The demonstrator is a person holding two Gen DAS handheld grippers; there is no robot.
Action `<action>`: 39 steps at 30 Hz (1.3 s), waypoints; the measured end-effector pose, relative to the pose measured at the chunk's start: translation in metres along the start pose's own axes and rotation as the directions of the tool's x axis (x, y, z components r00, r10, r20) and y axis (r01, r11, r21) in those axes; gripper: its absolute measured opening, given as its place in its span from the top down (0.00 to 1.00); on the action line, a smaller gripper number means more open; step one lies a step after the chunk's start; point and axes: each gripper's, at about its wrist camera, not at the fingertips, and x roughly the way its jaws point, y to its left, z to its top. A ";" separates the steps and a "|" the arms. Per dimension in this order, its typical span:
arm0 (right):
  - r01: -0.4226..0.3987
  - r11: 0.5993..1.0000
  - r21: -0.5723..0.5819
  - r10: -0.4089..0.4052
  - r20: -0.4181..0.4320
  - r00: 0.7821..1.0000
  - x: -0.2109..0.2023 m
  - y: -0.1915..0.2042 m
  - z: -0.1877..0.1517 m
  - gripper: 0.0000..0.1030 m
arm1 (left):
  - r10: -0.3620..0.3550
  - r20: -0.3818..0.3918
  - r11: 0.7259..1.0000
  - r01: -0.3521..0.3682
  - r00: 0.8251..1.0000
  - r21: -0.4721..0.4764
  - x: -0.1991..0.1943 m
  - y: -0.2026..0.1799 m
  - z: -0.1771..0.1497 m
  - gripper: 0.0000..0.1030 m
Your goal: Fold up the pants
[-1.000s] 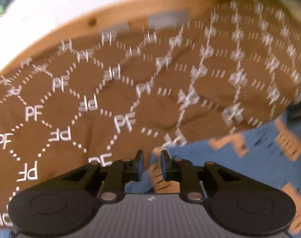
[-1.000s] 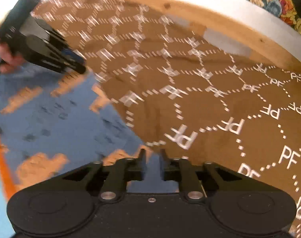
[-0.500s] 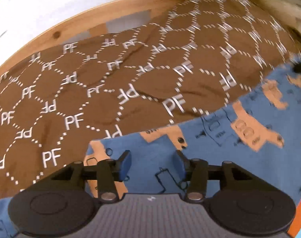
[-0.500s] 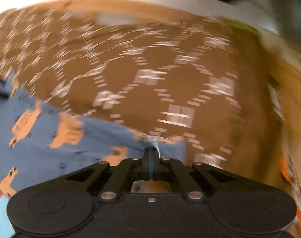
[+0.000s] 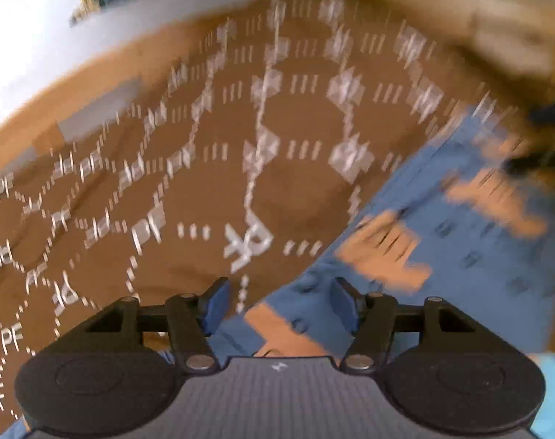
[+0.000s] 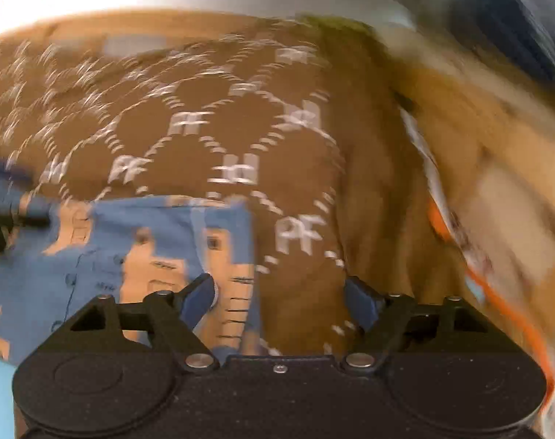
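The blue pants [image 5: 460, 226] with orange prints lie flat on a brown cloth, at the right in the left wrist view and at the lower left in the right wrist view [image 6: 105, 256]. My left gripper [image 5: 281, 301] is open and empty over the pants' near corner. My right gripper [image 6: 281, 292] is open and empty over the pants' right edge. The right gripper shows as a dark blur at the far right of the left wrist view [image 5: 544, 139]. Both views are motion-blurred.
The brown cloth [image 5: 204, 168] with white "PF" lettering covers the surface. A wooden edge [image 5: 105, 69] and a white wall run along the back. An orange-edged item [image 6: 471, 263] lies at the right in the right wrist view.
Both grippers have let go of the pants and opened; the left opened first, the right within the last half second. The pants now lie flat and both cameras swing.
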 end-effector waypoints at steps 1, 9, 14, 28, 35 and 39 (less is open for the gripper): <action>0.015 0.999 0.051 -0.016 0.015 1.000 -0.006 -0.008 -0.001 0.21 | -0.006 0.018 1.000 0.006 1.000 -0.023 0.000 0.004 -0.001 0.32; -0.054 0.998 0.027 0.052 0.094 0.994 -0.042 0.009 -0.018 0.10 | -0.069 0.191 0.989 0.092 0.979 -0.114 -0.047 0.005 0.002 0.16; -0.045 0.998 0.052 0.043 0.038 0.998 -0.031 0.014 -0.028 0.10 | -0.030 0.153 0.982 0.058 0.988 -0.181 -0.076 0.026 -0.038 0.16; -0.066 0.992 0.108 0.062 0.037 0.997 -0.032 0.026 -0.031 0.07 | 0.205 -0.117 0.783 -0.234 0.972 -0.577 -0.119 0.172 -0.135 0.12; -0.106 0.985 0.138 0.099 0.059 0.993 -0.035 0.021 -0.030 0.09 | 0.013 0.147 0.918 0.047 0.989 -0.395 -0.108 0.099 -0.052 0.08; -0.132 0.978 0.162 0.121 0.071 0.990 -0.037 0.013 -0.032 0.18 | -0.175 0.238 0.956 0.222 0.955 -0.190 -0.072 0.033 0.012 0.08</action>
